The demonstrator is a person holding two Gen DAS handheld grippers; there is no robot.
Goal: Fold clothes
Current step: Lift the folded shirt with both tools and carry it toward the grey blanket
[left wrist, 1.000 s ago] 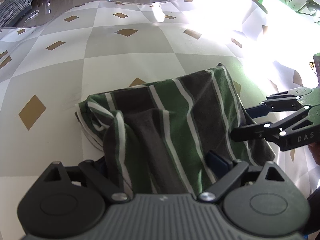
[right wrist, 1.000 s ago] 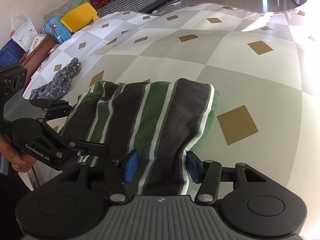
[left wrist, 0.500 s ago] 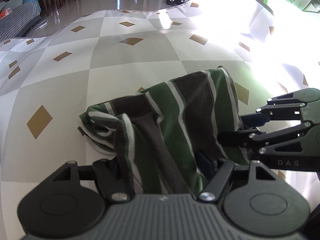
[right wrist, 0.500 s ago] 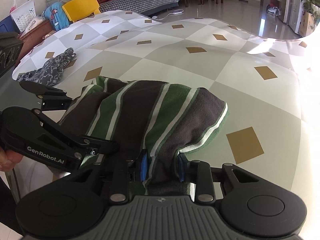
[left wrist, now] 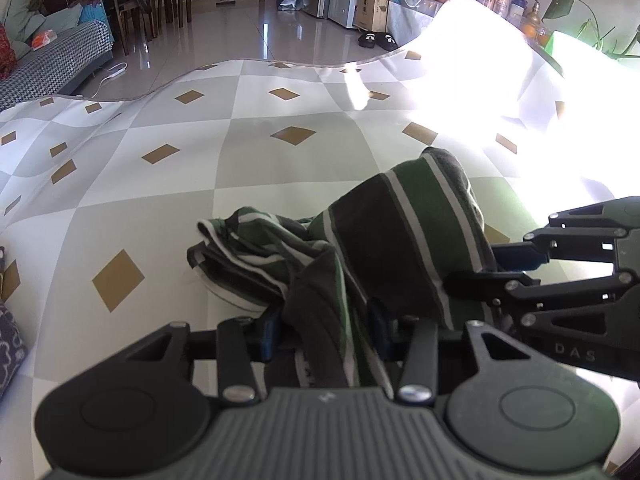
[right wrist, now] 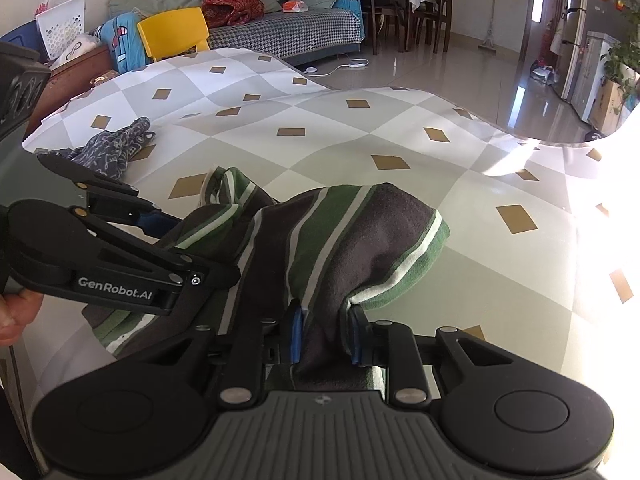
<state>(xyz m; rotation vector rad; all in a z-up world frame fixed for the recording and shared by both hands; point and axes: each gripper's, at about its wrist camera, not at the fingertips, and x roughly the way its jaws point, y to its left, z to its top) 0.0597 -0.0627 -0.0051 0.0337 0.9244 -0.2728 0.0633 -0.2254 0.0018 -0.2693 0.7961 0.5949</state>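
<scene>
Both grippers clenched on near hem of striped shirt (left wrist: 404,240), left gripper (left wrist: 326,330) and right gripper (right wrist: 324,334) side by side; jaws had just been closing; shirt body ran away from jaws across checked cloth (left wrist: 240,160), hem lifted

The green, grey and white striped garment (left wrist: 404,240) is soft matt knit cloth, slightly fuzzy and rumpled. It lies on a smooth checked grey-and-white sheet with tan diamonds (left wrist: 280,168), faintly sheened, which covers the desk. The left tool (left wrist: 326,330) and right tool (right wrist: 324,334) are matt black plastic with ribbed grey housings, bright metal screw heads and blue rubbery pads (right wrist: 296,336). A dark patterned cloth (right wrist: 116,148) looks thin and crumpled. The tiled floor (left wrist: 248,40) is glossy. The yellow chair (right wrist: 172,32) is smooth plastic.
</scene>
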